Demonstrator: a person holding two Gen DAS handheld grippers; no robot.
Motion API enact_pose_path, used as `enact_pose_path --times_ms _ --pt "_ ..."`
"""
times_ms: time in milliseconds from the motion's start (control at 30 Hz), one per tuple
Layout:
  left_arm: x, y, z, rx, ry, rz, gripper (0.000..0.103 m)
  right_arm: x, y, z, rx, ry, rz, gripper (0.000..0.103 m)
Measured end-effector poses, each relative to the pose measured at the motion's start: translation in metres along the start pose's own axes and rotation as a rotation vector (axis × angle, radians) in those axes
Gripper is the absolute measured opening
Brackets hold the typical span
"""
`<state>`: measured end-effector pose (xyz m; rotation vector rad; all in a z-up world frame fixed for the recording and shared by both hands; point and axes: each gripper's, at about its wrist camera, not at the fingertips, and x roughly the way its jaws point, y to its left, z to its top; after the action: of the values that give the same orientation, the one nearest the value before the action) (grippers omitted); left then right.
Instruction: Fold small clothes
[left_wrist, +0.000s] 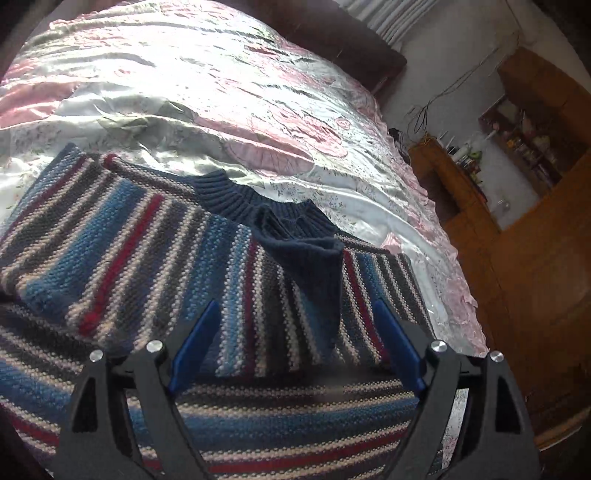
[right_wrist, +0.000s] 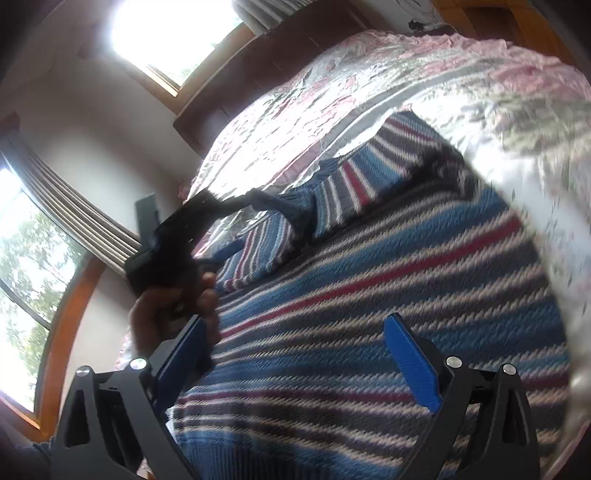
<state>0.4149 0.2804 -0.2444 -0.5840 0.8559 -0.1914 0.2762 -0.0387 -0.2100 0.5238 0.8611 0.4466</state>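
Both tongs stand spread wide, clamping nothing: the left tongs hover over a chunky knit striped sweater, their blue pads flanking its ribbed navy cuff. The right tongs hang above the same sweater, which lies partly folded on a bed's glossy, wrinkled floral bedspread.
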Motion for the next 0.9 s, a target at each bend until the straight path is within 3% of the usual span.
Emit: enact_pose_path --times_ms 100,233,367,467,500,533,567,633,733,833,900 --pt "-0.027 0.01 -0.007 0.062 0.013 0.009 0.088 0.016 0.004 0.044 -0.064 0.008 -0.087 0.097" --pt "-0.066 0.043 -0.042 -0.003 0.028 -0.024 0.09 0.086 0.057 0.092 -0.387 0.111 -0.232 0.089" --pt "-0.091 0.072 -0.091 -0.054 0.045 -0.003 0.09 0.182 0.13 0.08 -0.852 0.209 -0.436 0.086" --pt "-0.103 0.09 -0.119 -0.102 0.071 0.014 0.09 0.236 0.155 0.07 -1.026 0.197 -0.588 0.085" --pt "-0.107 0.095 -0.125 -0.115 0.076 0.02 0.09 0.25 0.157 0.07 -1.049 0.198 -0.625 0.079" --pt "-0.109 0.099 -0.13 -0.122 0.078 0.022 0.09 0.26 0.157 0.073 -1.053 0.221 -0.647 0.071" --pt "-0.112 0.101 -0.134 -0.118 0.078 0.018 0.09 0.268 0.152 0.079 -1.031 0.254 -0.668 0.036" --pt "-0.115 0.102 -0.137 -0.102 0.074 0.016 0.09 0.262 0.137 0.102 -0.89 0.283 -0.65 0.01" --pt "-0.114 0.102 -0.137 -0.09 0.071 0.008 0.091 0.223 0.096 0.141 -0.642 0.25 -0.579 0.011" --pt "-0.111 0.104 -0.139 -0.09 0.07 0.001 0.092 0.19 0.034 0.168 -0.319 0.288 -0.366 0.019" --pt "-0.112 0.104 -0.143 -0.08 0.071 0.005 0.092 0.183 -0.009 0.173 -0.119 0.346 -0.242 0.053"
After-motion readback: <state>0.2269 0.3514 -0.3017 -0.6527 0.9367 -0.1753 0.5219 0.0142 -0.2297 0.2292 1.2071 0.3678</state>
